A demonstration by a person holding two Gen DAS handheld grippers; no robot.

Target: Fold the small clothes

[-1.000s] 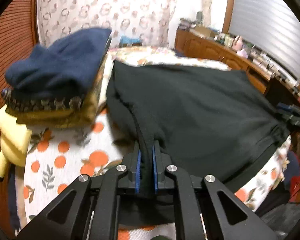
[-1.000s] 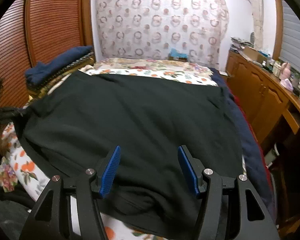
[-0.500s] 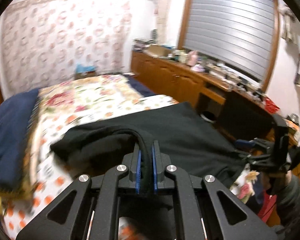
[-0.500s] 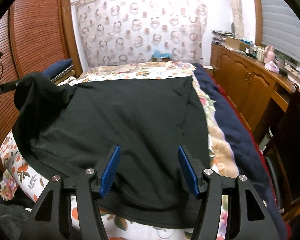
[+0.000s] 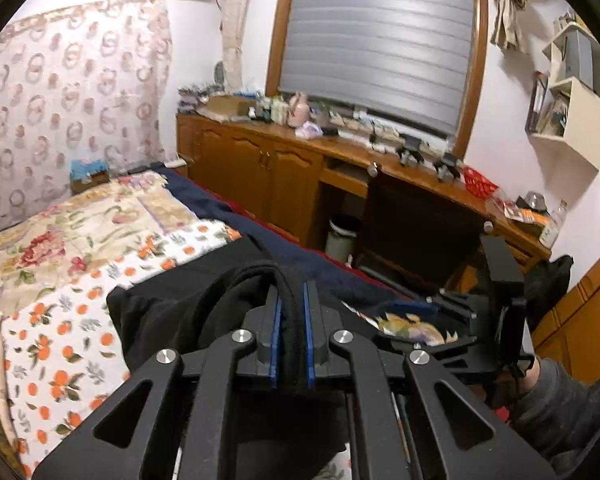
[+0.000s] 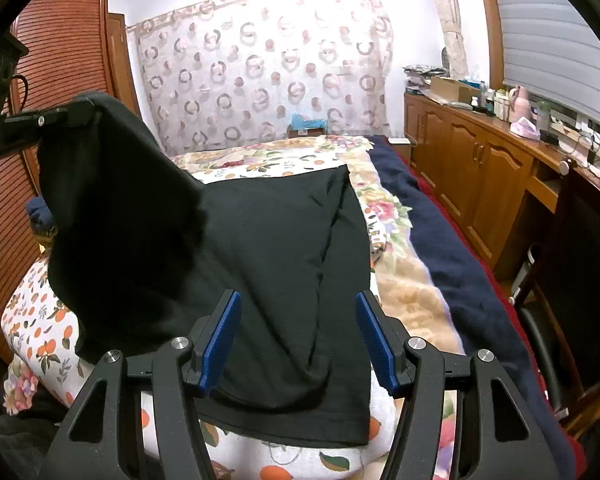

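- Left wrist view: the left gripper [image 5: 291, 334] has its blue fingers [image 5: 276, 340] pinched tight on a thick fold of the black garment [image 5: 172, 312]. The cloth hangs from the grip over the flowered bedspread [image 5: 60, 332]. The right gripper shows dark and low at the right side here, and I cannot tell much about it from this view.
- Right wrist view: the right gripper [image 6: 298, 340] has its fingers wide apart and holds nothing. It hovers over the near edge of the bed. The garment lies flat along the middle of the bed, with its left part lifted high. Only this view shows how far that side is raised, and the blue blanket [image 6: 452, 256] along the right edge of the bed.
- What could go wrong: I think the lifted side may land crooked or bunch up, since nothing pins the flat part down. The thick fold could also slip out of the pinch.
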